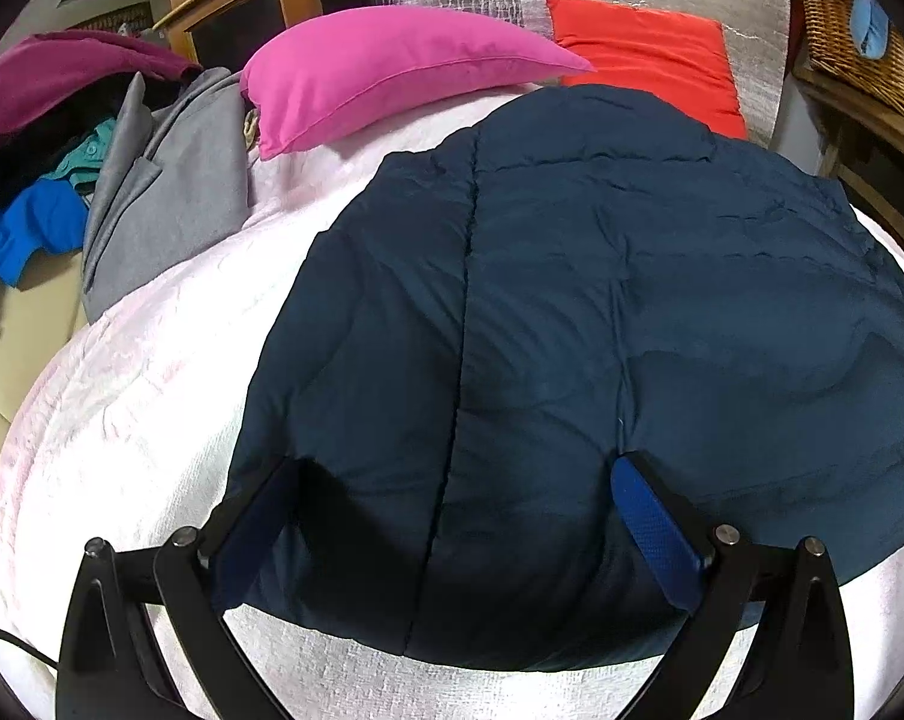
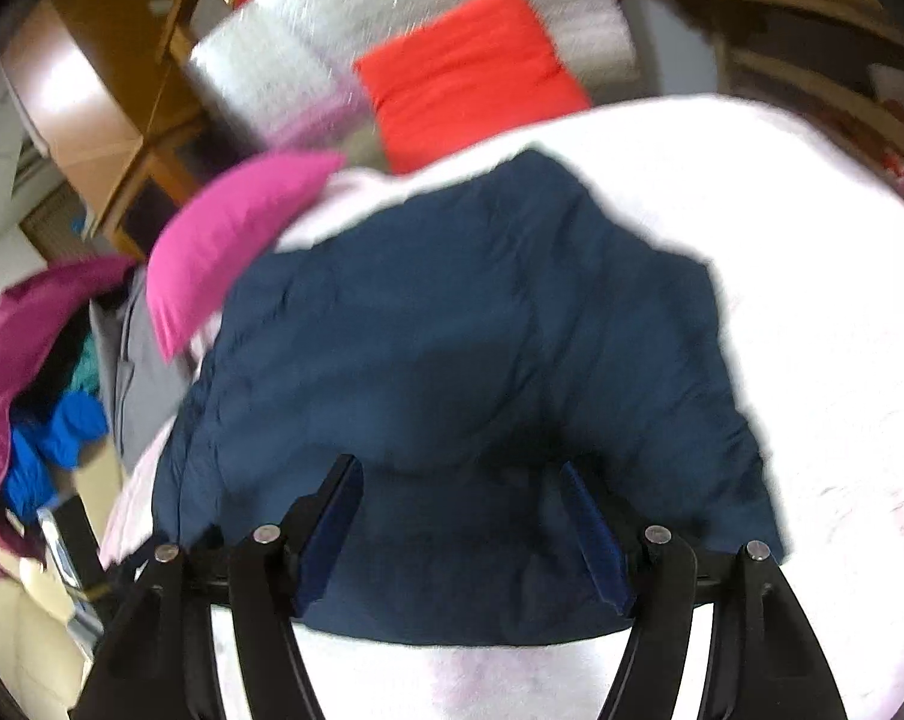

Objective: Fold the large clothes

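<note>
Both grippers — left gripper [image 1: 452,498] spread wide, right gripper [image 2: 460,498] partly spread, neither holding anything — hover over the near hem of the navy padded jacket [image 1: 571,300], which lies flat on the pale bedspread [image 1: 122,390], running lengthwise away toward the pillows.

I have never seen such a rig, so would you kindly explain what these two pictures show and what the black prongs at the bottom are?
Each picture comes from a fisheye camera on a hand-held gripping tool, looking along its two fingers. The black prongs are those fingers. The left tool stands wide open, and the right tool is open too; both hover at the near edge of a navy padded jacket, holding nothing. The jacket lies on a pale pink blanket. Behind are a pink pillow, a red cushion and a pile of clothes.
</note>
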### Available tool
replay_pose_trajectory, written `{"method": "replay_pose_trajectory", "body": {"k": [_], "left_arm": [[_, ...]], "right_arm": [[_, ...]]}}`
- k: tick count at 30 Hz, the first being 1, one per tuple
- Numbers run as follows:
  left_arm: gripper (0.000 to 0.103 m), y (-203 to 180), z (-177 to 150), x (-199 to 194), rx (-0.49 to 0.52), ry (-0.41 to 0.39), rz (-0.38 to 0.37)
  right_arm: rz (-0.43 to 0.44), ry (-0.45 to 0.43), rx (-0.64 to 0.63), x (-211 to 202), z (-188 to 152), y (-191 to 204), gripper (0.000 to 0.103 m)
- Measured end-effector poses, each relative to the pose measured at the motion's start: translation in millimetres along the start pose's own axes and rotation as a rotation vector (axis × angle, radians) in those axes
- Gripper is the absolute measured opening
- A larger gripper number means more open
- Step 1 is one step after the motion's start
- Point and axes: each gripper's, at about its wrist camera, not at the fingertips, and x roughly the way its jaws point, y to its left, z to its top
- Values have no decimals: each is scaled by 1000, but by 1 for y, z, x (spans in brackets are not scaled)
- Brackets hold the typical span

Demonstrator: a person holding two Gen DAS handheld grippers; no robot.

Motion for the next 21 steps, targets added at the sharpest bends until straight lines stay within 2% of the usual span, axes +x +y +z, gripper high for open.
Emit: {"method": "replay_pose_trajectory", "body": {"k": [3, 6, 12, 16, 18, 19, 21], "left_arm": [[103, 0, 0, 2, -8, 10, -7], [103, 1, -1, 2, -17, 10, -22], [103, 2, -6, -1, -23, -17, -26], [103, 5, -1, -8, -40, 42, -38], [103, 9, 6, -18, -65, 74, -47], [103, 13, 7, -28, -81, 52, -54], [103, 20, 4, -55, -137, -48, -19]], "right_arm": [[-33, 4, 48, 0, 5, -16, 72], [-52, 120, 99, 29, 3, -34, 68], [-94, 121, 53, 33, 3, -24, 68], [-91, 63, 45, 19, 4, -19, 68], [-108, -2, 2, 2, 6, -7, 68], [-117, -33, -17, -4, 6, -2, 68], [-131, -117, -55, -25, 3, 10, 70]]}}
